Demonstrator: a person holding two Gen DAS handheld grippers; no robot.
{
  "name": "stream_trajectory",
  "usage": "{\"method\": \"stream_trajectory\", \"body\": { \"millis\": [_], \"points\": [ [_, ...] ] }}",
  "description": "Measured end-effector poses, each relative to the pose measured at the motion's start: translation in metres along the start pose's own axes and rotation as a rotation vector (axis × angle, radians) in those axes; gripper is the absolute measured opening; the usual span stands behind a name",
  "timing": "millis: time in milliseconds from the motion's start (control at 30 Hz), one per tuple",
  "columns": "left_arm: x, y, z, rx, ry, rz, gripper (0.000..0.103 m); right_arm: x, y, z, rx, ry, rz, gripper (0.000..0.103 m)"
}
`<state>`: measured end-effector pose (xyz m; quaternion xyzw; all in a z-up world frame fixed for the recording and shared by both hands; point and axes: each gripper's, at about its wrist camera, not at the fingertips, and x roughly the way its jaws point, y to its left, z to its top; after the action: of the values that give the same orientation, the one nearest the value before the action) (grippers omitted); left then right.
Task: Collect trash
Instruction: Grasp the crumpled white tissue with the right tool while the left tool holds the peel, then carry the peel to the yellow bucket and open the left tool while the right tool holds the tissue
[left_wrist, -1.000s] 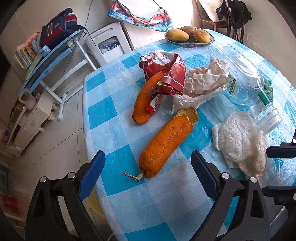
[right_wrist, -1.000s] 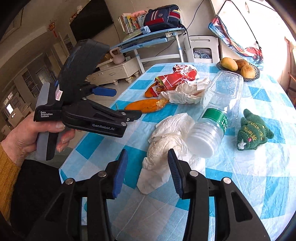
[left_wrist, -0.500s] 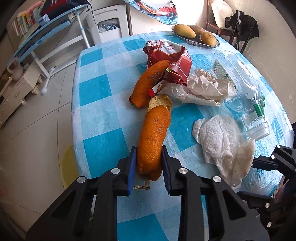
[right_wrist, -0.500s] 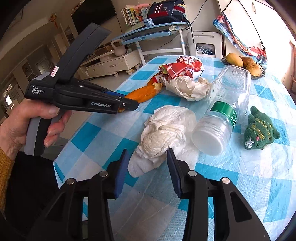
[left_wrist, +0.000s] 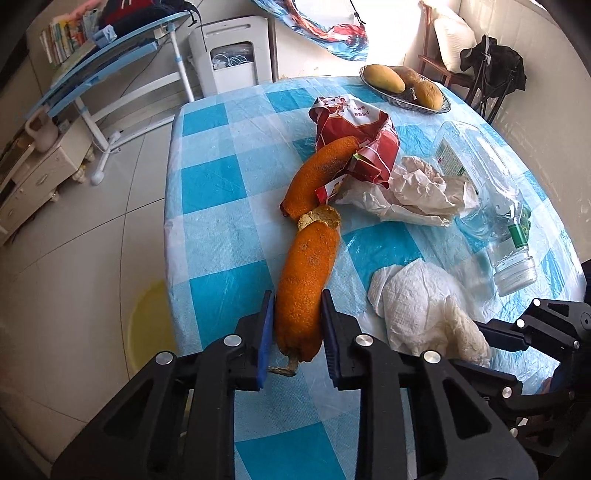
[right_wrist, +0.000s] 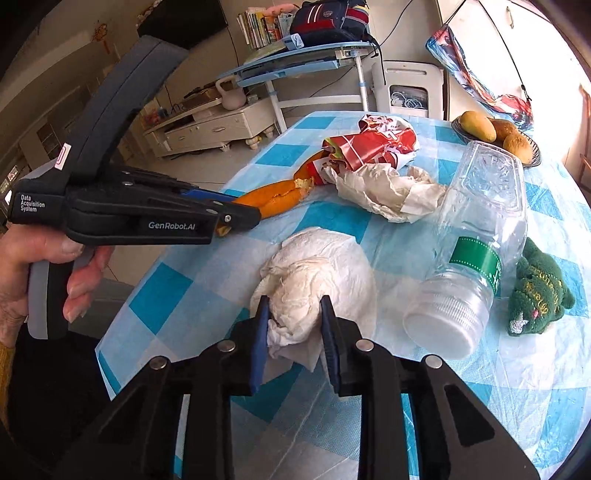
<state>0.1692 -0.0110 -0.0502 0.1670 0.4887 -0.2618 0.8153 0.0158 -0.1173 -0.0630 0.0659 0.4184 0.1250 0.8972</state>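
Observation:
My left gripper (left_wrist: 297, 334) is shut on the near end of a long orange peel (left_wrist: 306, 284) that lies on the blue-and-white checked table (left_wrist: 210, 184). A second orange peel (left_wrist: 317, 177) lies beyond it, partly under a red snack wrapper (left_wrist: 354, 133). My right gripper (right_wrist: 293, 334) is shut on a crumpled white paper towel (right_wrist: 317, 273). The towel also shows in the left wrist view (left_wrist: 417, 306). Crumpled white paper (left_wrist: 413, 192) and an empty clear plastic bottle (right_wrist: 480, 229) lie to the right.
A green knitted toy (right_wrist: 535, 291) lies right of the bottle. A dish of fruit (left_wrist: 406, 88) stands at the table's far edge. A yellow bin (left_wrist: 149, 325) sits on the floor left of the table. A blue desk (left_wrist: 110, 59) and a white cabinet stand beyond.
My left gripper moved in and closed on the near orange peel. My right gripper moved forward and closed on the white paper towel.

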Motion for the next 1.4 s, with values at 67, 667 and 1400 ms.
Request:
{"method": "stream_trajectory", "body": {
  "millis": [67, 667, 1400],
  "points": [
    [-0.009, 0.006, 0.003, -0.028, -0.038, 0.000, 0.021, -0.004, 0.000, -0.004, -0.002, -0.001, 0.003, 0.025],
    [-0.052, 0.037, 0.006, -0.154, -0.199, -0.044, 0.003, -0.003, 0.005, -0.007, 0.018, 0.013, 0.000, 0.051],
    [-0.015, 0.017, 0.002, -0.070, -0.050, -0.060, 0.012, -0.003, 0.001, -0.010, 0.019, -0.009, -0.024, 0.033]
  ]
}}
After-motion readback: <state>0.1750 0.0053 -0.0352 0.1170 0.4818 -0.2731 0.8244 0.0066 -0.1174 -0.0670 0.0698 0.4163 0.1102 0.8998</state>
